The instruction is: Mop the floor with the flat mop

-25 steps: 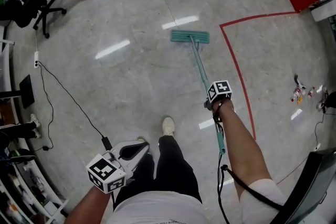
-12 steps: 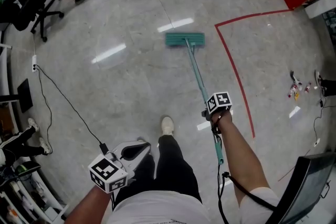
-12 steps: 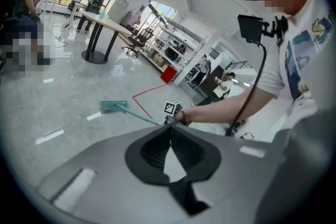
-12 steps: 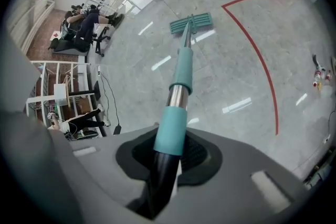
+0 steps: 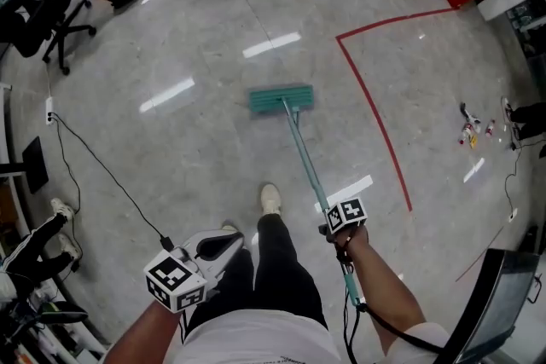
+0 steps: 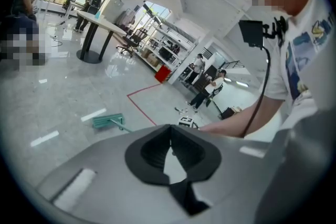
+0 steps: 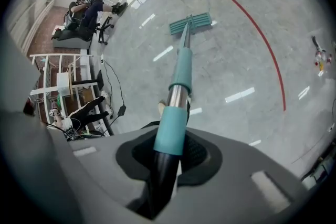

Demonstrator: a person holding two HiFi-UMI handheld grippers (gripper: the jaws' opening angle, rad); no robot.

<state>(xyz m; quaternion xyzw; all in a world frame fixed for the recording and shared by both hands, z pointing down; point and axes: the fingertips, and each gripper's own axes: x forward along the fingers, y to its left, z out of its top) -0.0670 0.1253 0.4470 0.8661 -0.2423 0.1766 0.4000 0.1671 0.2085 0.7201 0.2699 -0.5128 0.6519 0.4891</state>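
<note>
Teal flat mop (image 5: pixel 281 100) lies on the open grey polished floor (image 5: pixel 188 149) — a red tape line (image 5: pixel 375 111) borders it at right.
The right tongs (image 7: pixel 168 147) pinch its handle (image 5: pixel 303 153); the left tongs (image 5: pixel 232 241) are pressed together, empty — the mop has slid nearer the white shoe (image 5: pixel 270 200).

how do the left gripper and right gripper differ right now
The right gripper is clamped on the flat mop's handle; the left gripper has its jaws together on nothing. The right gripper points steeply down at the floor out front; the left gripper sits nearer level beside the person's thigh. Both carry a marker cube.
</note>
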